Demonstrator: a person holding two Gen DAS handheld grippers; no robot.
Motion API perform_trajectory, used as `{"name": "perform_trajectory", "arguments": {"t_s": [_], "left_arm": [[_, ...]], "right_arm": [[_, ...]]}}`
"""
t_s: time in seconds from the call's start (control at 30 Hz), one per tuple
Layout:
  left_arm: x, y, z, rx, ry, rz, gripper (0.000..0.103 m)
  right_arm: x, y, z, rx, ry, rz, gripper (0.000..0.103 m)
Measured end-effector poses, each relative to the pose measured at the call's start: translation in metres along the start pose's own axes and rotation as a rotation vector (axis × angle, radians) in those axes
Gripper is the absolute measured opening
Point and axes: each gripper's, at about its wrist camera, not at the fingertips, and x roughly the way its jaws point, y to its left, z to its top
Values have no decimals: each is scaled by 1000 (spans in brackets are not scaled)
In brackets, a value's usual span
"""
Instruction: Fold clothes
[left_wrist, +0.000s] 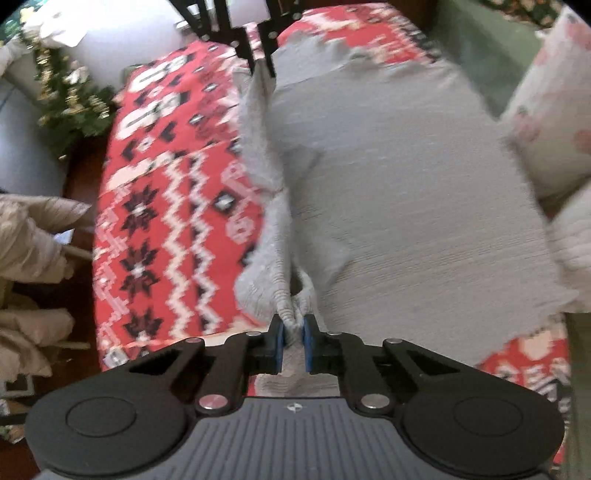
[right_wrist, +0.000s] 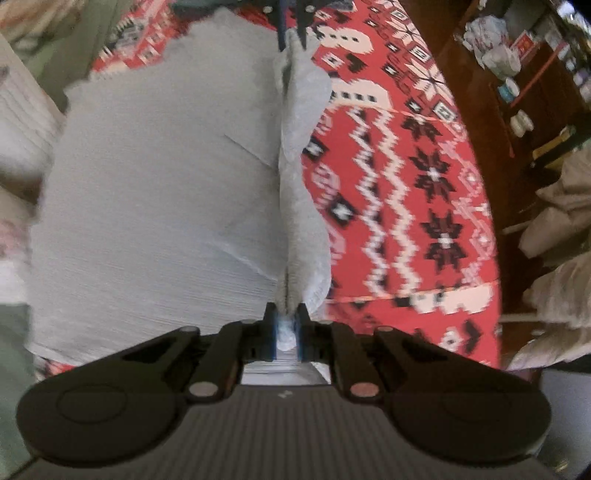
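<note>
A grey knit garment (left_wrist: 399, 192) lies spread on a red patterned blanket (left_wrist: 166, 206). My left gripper (left_wrist: 293, 330) is shut on one end of the garment's near edge, with bunched grey cloth between its blue pads. The same raised edge runs up the left wrist view to my right gripper (left_wrist: 264, 68), which pinches its far end. In the right wrist view my right gripper (right_wrist: 286, 332) is shut on the grey garment (right_wrist: 159, 192), and the lifted fold stretches away to the left gripper (right_wrist: 293, 37) at the top. Both grippers point steeply down.
The red blanket (right_wrist: 399, 192) covers the surface. A pale floral cushion (left_wrist: 554, 110) sits beside the garment. A green garland (left_wrist: 74, 103) and beige padded fabric (left_wrist: 33, 236) lie off the blanket's edge. Dark shelves with small items (right_wrist: 517, 74) stand beyond it.
</note>
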Motion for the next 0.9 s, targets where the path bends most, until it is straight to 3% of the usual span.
{"name": "perform_trajectory", "arguments": {"t_s": [0.1, 0.2, 0.4, 0.63, 0.7, 0.9], "left_arm": [[-2, -5, 4, -1, 3, -43, 10], [7, 2, 3, -43, 38, -3, 10], [18, 2, 5, -105, 81, 66, 10], [31, -35, 10, -212, 90, 128, 10], [34, -52, 11, -209, 102, 163, 10], [41, -76, 13, -274, 109, 209, 10]], "right_arm": [[-9, 10, 4, 68, -23, 58, 10], [-10, 7, 7, 137, -34, 73, 10], [6, -11, -3, 251, -27, 42, 10], [24, 26, -19, 475, -46, -87, 13], [27, 40, -23, 548, -53, -115, 28], [-12, 48, -18, 857, -210, -104, 28]]}}
